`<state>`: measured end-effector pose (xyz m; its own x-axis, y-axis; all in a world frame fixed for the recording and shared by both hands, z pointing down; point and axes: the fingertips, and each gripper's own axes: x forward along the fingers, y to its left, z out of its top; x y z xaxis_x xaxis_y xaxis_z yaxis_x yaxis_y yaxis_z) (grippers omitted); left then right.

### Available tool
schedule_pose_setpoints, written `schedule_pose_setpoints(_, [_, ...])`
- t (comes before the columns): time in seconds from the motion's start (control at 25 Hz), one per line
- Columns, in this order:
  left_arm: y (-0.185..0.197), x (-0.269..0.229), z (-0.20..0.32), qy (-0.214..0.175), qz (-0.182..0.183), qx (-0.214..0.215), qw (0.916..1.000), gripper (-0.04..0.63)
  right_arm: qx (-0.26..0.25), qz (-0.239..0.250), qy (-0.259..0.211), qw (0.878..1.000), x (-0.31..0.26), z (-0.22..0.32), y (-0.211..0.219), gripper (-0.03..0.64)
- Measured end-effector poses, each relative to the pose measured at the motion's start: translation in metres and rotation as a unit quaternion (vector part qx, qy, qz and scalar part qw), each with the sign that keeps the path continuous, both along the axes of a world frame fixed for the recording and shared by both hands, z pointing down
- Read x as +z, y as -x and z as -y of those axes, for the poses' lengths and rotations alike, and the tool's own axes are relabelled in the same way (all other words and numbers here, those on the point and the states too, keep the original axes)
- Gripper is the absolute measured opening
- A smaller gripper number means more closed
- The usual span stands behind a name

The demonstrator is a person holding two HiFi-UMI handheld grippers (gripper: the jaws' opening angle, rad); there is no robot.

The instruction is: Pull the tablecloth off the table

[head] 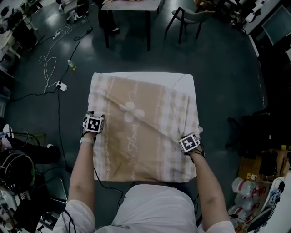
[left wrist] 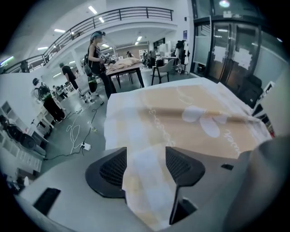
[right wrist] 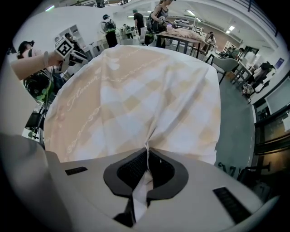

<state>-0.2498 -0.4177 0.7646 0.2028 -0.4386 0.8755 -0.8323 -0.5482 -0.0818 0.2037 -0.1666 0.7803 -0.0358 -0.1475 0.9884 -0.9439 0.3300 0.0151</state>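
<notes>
A beige and white checked tablecloth (head: 141,127) covers a square table, whose bare white top (head: 175,77) shows along the far edge. My left gripper (head: 96,117) is at the cloth's left edge. In the left gripper view its jaws (left wrist: 146,165) stand wide apart, and a strip of the tablecloth (left wrist: 149,181) lies loosely between them. My right gripper (head: 185,136) is at the right edge, nearer to me. In the right gripper view it (right wrist: 147,170) is shut on a pinched fold of the tablecloth (right wrist: 136,90), which rises into a ridge at the jaws.
Dark floor surrounds the table. Cables (head: 52,59) and a power strip (head: 62,85) lie at the far left. Another table (head: 132,4) and a chair (head: 191,16) stand beyond. Water bottles (head: 243,189) and boxes sit at the right. A person (left wrist: 97,54) stands by the far table.
</notes>
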Motion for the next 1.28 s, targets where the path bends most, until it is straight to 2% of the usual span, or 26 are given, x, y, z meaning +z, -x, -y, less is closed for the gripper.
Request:
schedule_pose_setpoints(0.2, [-0.002, 0.024, -0.006, 0.045, -0.026, -0.024, 0.9984, 0.25, 0.009, -0.006, -0.001, 1.0, -0.001, -0.003, -0.002, 0.032])
schedule_pose_setpoints(0.32, [-0.002, 0.024, -0.004, 0.045, -0.076, -0.054, 0.9946, 0.244, 0.013, -0.002, 0.002, 1.0, -0.003, -0.003, -0.003, 0.032])
schedule_pose_setpoints(0.44, [-0.001, 0.025, -0.005, 0.037, -0.088, -0.065, 0.9933, 0.228, 0.016, -0.001, -0.008, 1.0, -0.002, -0.001, -0.005, 0.032])
schedule_pose_setpoints(0.48, [-0.002, 0.024, -0.007, 0.039, -0.088, -0.07, 0.9929, 0.202, 0.019, 0.001, -0.01, 1.0, -0.002, -0.002, -0.005, 0.032])
schedule_pose_setpoints(0.6, [-0.01, 0.018, -0.018, 0.044, -0.079, -0.078, 0.9928, 0.111, 0.024, 0.005, -0.022, 0.999, -0.001, -0.007, -0.009, 0.032])
schedule_pose_setpoints(0.72, [-0.016, 0.021, -0.032, 0.035, -0.028, -0.049, 0.9978, 0.029, 0.025, 0.009, -0.032, 0.999, -0.002, -0.011, -0.01, 0.032])
schedule_pose_setpoints(0.8, [-0.02, 0.022, -0.041, 0.024, 0.002, -0.023, 0.9994, 0.012, 0.021, 0.01, -0.036, 0.999, -0.003, -0.013, -0.008, 0.032])
schedule_pose_setpoints(0.88, [-0.026, 0.022, -0.054, 0.03, 0.004, -0.005, 0.9995, 0.011, 0.007, 0.007, -0.039, 0.999, -0.004, -0.018, -0.004, 0.032])
schedule_pose_setpoints(0.92, [-0.029, 0.022, -0.06, 0.036, -0.007, -0.002, 0.9993, 0.011, 0.0, 0.007, -0.042, 0.999, -0.004, -0.02, -0.002, 0.032])
schedule_pose_setpoints(1.0, [-0.034, 0.023, -0.073, 0.048, -0.052, -0.012, 0.9974, 0.011, -0.007, 0.014, -0.058, 0.998, -0.005, -0.024, 0.004, 0.032])
schedule_pose_setpoints(1.08, [-0.04, 0.023, -0.085, 0.055, -0.092, -0.025, 0.994, 0.011, 0.005, 0.03, -0.073, 0.997, -0.005, -0.029, 0.007, 0.032])
schedule_pose_setpoints(1.2, [-0.048, 0.022, -0.098, 0.063, -0.096, -0.015, 0.9933, 0.011, 0.038, 0.064, -0.088, 0.993, -0.004, -0.036, 0.009, 0.032])
schedule_pose_setpoints(1.28, [-0.056, 0.023, -0.108, 0.08, -0.108, -0.006, 0.9909, 0.011, 0.043, 0.075, -0.091, 0.992, -0.004, -0.038, 0.015, 0.032])
